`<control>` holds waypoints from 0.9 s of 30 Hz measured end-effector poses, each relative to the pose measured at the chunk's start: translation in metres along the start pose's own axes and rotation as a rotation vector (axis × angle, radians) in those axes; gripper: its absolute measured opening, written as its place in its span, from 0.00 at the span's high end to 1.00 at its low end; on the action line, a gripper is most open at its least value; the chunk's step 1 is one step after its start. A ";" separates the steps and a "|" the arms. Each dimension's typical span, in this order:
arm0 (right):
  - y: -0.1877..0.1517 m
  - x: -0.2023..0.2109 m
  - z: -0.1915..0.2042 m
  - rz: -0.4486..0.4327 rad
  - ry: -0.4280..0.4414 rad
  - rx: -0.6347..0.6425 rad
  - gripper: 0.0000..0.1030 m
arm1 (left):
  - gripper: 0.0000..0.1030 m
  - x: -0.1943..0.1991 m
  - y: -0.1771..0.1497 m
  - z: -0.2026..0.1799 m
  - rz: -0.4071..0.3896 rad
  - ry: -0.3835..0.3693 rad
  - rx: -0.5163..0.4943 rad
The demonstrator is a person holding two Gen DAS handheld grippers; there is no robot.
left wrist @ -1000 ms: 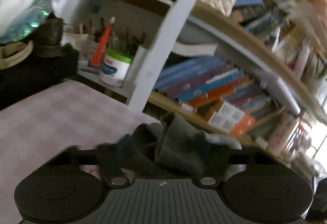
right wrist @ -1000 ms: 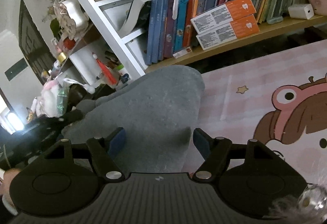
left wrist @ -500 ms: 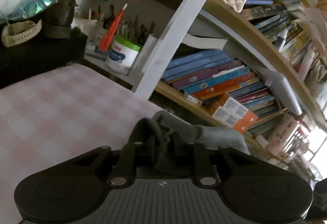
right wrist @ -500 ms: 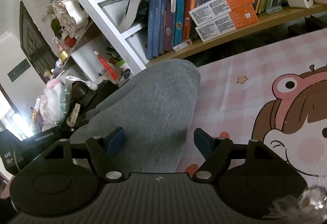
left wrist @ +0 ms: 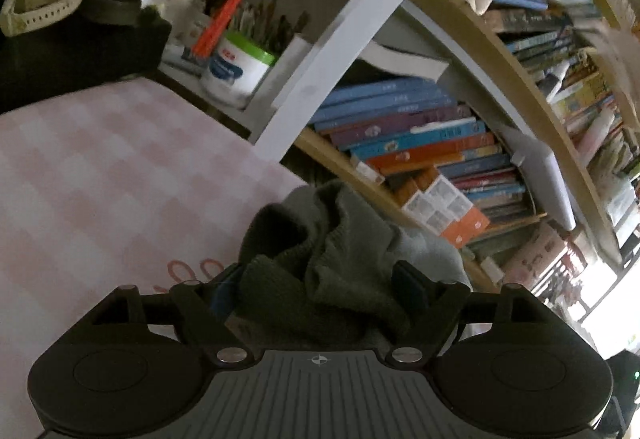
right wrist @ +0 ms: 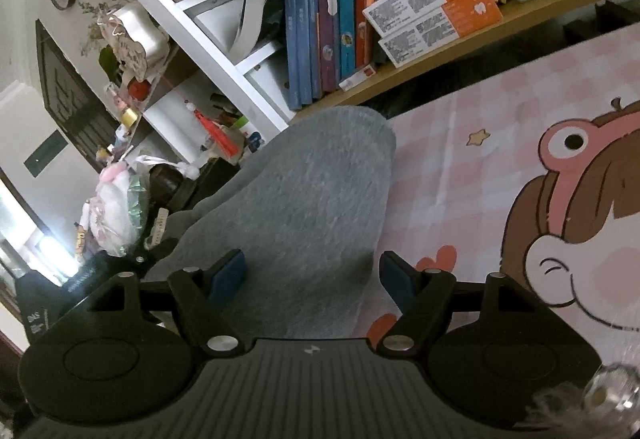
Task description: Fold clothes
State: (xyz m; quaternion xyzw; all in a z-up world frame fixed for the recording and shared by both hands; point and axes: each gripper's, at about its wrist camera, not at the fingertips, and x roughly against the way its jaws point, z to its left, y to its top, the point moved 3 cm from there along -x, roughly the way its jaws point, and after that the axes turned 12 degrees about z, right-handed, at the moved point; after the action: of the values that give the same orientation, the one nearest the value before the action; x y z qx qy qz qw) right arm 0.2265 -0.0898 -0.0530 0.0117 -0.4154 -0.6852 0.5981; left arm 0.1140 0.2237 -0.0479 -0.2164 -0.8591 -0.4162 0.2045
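The grey garment (right wrist: 304, 207) is laid on the pink checked mat (right wrist: 480, 143) just in front of the bookshelf (right wrist: 440, 51), bunched between the spread-apart left gripper (left wrist: 320, 291), while the right gripper (right wrist: 314, 275) is held wide open over it, nothing gripped.

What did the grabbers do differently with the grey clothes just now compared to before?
The left gripper pinched shut on the bunched grey garment half a second ago; now its jaws are spread wide again, cloth lying loose between them. The right gripper stayed open over the flat grey cloth on the pink mat.
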 end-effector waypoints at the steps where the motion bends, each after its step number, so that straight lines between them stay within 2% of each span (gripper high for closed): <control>1: 0.000 0.000 0.000 0.004 0.008 -0.002 0.35 | 0.30 -0.002 -0.001 -0.001 0.009 -0.003 -0.007; 5: -0.002 0.002 0.000 0.009 0.014 0.000 0.47 | 0.43 -0.004 -0.005 -0.007 0.024 -0.021 -0.033; 7: -0.002 0.008 0.000 0.009 0.009 -0.002 0.48 | 0.46 -0.004 -0.008 -0.013 0.041 -0.059 -0.046; 12: 0.000 0.035 -0.014 -0.005 -0.032 -0.019 0.48 | 0.47 -0.013 -0.021 -0.035 0.102 -0.140 -0.100; 17: -0.006 0.068 -0.034 -0.010 -0.039 -0.030 0.48 | 0.47 -0.023 -0.035 -0.055 0.146 -0.201 -0.101; 21: -0.009 0.091 -0.045 -0.024 -0.083 -0.009 0.47 | 0.47 -0.031 -0.048 -0.072 0.178 -0.245 -0.096; 25: -0.007 0.105 -0.056 -0.040 -0.118 -0.020 0.39 | 0.45 -0.038 -0.057 -0.084 0.204 -0.296 -0.071; 27: -0.006 0.108 -0.060 -0.045 -0.118 -0.037 0.35 | 0.41 -0.040 -0.060 -0.088 0.202 -0.286 -0.075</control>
State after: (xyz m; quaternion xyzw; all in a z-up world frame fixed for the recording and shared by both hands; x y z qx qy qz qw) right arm 0.2220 -0.2124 -0.0435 -0.0303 -0.4370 -0.7056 0.5571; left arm 0.1294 0.1116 -0.0567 -0.3660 -0.8373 -0.3901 0.1127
